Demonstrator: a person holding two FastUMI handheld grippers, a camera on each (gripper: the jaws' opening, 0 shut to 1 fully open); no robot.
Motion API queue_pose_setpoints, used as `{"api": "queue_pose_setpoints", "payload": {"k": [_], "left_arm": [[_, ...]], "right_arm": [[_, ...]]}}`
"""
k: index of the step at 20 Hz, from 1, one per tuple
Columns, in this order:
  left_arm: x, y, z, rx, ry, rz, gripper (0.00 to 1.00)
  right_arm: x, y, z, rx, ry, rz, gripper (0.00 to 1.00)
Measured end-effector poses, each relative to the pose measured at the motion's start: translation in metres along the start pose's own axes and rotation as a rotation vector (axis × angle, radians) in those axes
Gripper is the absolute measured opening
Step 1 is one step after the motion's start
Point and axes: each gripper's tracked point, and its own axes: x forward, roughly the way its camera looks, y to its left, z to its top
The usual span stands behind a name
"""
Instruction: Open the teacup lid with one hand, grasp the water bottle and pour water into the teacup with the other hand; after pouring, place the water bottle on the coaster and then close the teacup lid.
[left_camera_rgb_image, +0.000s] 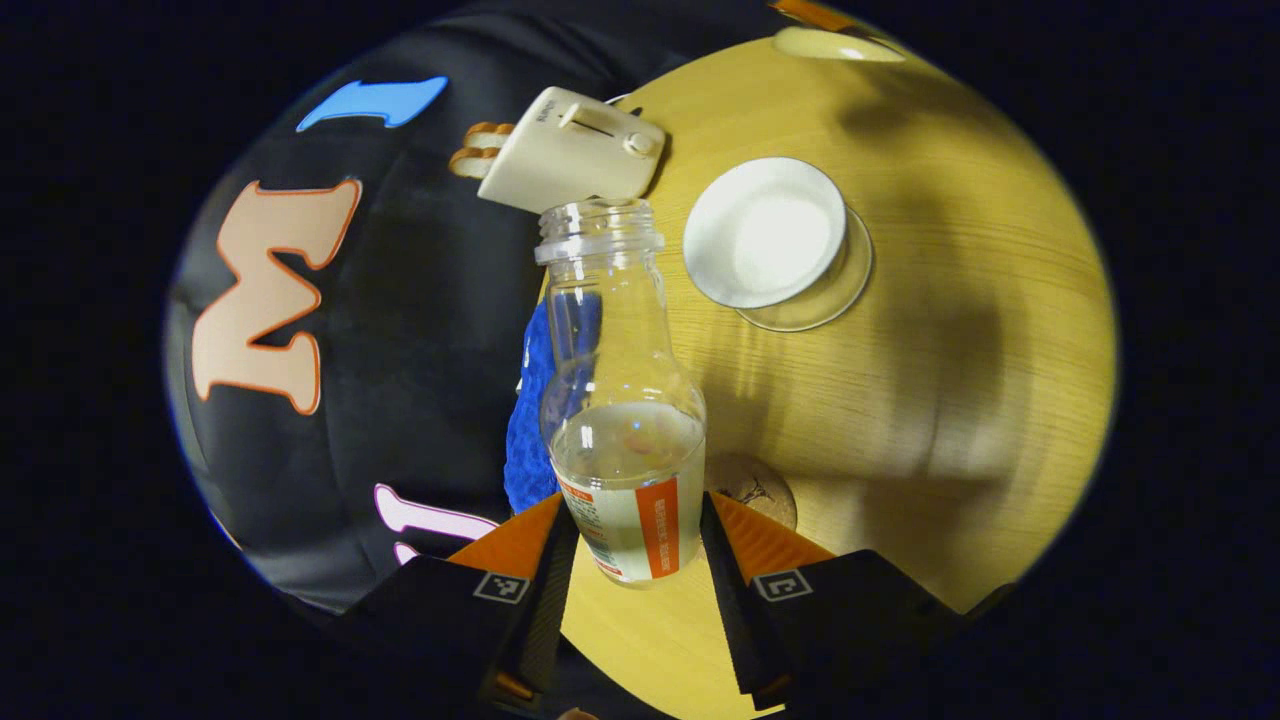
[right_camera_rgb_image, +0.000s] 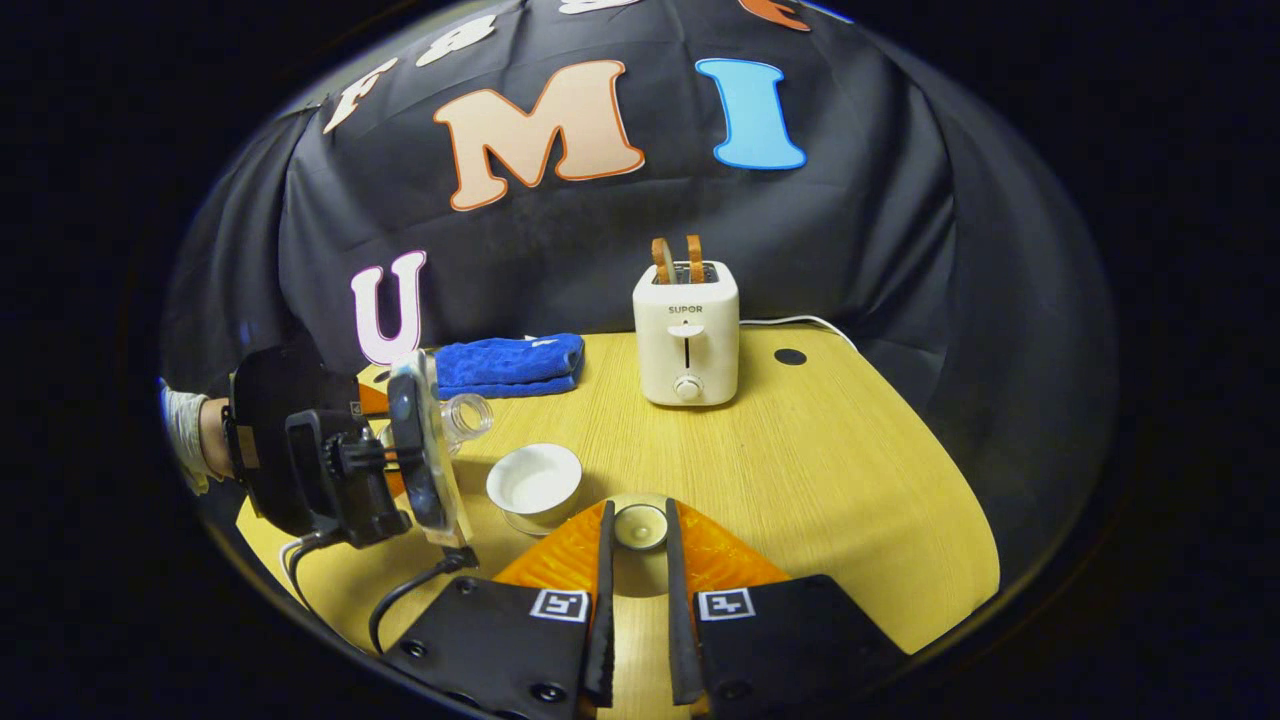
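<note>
My left gripper (left_camera_rgb_image: 635, 520) is shut on a clear, uncapped water bottle (left_camera_rgb_image: 620, 400), gripped low by its label. Water lies in the bottle's lower part. The bottle's mouth (right_camera_rgb_image: 466, 414) tips sideways toward the white teacup (right_camera_rgb_image: 535, 480). The open teacup (left_camera_rgb_image: 765, 232) stands on a glass saucer (left_camera_rgb_image: 850, 280), a little beyond and to the right of the mouth. My right gripper (right_camera_rgb_image: 640, 515) is shut on the small round teacup lid (right_camera_rgb_image: 640, 527), to the right of the cup. A round coaster (left_camera_rgb_image: 760, 490) peeks out behind the bottle's base.
A cream toaster (right_camera_rgb_image: 687, 335) with two slices stands at the back of the round wooden table (right_camera_rgb_image: 850, 480). A folded blue towel (right_camera_rgb_image: 510, 365) lies at the back left. A hand (right_camera_rgb_image: 195, 435) holds the left gripper (right_camera_rgb_image: 390, 425), its cable trailing near the front edge.
</note>
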Motion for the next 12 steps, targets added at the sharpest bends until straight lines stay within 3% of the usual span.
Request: {"api": "queue_pose_setpoints", "payload": {"k": [5,12], "left_arm": [[-0.011,-0.008,0.005,-0.309,-0.106,-0.007,0.66],[-0.020,-0.009,0.000,-0.622,-0.244,0.002,0.67]], "right_arm": [[-0.003,0.019,0.005,-0.040,0.011,0.006,0.28],[-0.009,0.043,0.012,-0.080,0.022,0.010,0.28]]}}
